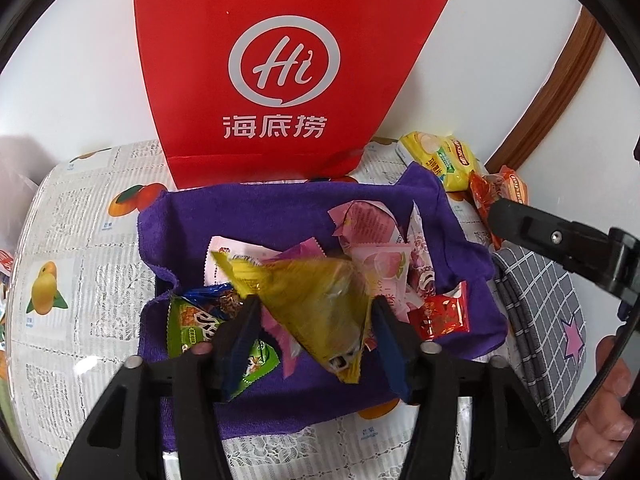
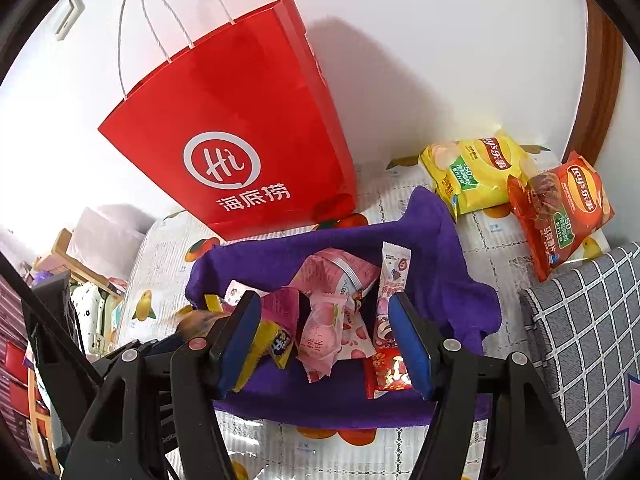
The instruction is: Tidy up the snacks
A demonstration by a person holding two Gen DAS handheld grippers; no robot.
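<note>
Purple cloth [image 1: 248, 216] lined a box as the collecting place, snack packets heaped inside; left gripper [image 1: 316, 320] stood spread around a blurred yellow packet [image 1: 312, 304], seemingly dropping it there, right gripper [image 2: 328, 336] spread and empty, chip bags [image 2: 476, 176] at two o'clock.

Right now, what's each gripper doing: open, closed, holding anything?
Left gripper: open, with a yellow packet loose between its jaws.
Right gripper: open, holding nothing.
</note>
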